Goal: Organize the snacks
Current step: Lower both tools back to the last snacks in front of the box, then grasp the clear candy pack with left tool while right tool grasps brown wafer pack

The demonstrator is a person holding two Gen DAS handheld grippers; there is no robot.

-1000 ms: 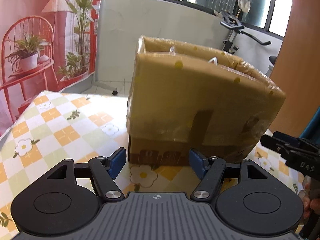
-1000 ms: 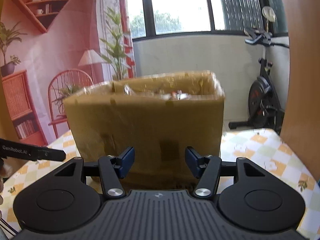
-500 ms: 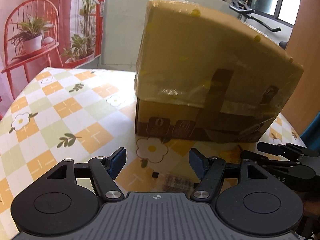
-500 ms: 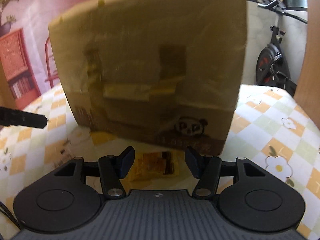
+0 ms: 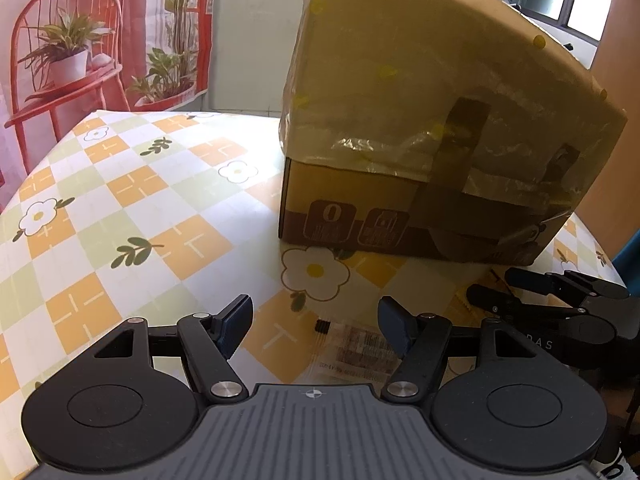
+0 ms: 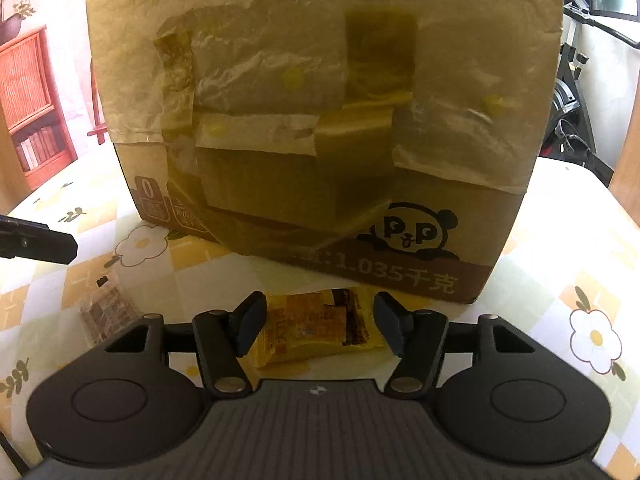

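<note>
A taped brown cardboard box [image 5: 432,128] stands on the flowered tablecloth [image 5: 132,200]; it fills the right wrist view [image 6: 320,120]. A clear snack packet with brown print [image 5: 360,350] lies in front of it, just ahead of my open left gripper [image 5: 316,326]. A yellow snack packet [image 6: 316,330] lies between the open fingers of my right gripper [image 6: 320,326], low over the table. The clear packet also shows in the right wrist view [image 6: 106,312]. The right gripper appears in the left wrist view [image 5: 552,300].
The table's left edge [image 5: 44,152] borders a red printed backdrop with a chair and plants [image 5: 68,52]. An exercise bike [image 6: 576,92] stands behind the table on the right. A wooden panel [image 5: 616,32] rises at the far right.
Both grippers have dropped from box-top height toward the table and tilted down. The two snack packets in front of the box have come into view. Both stayed open.
</note>
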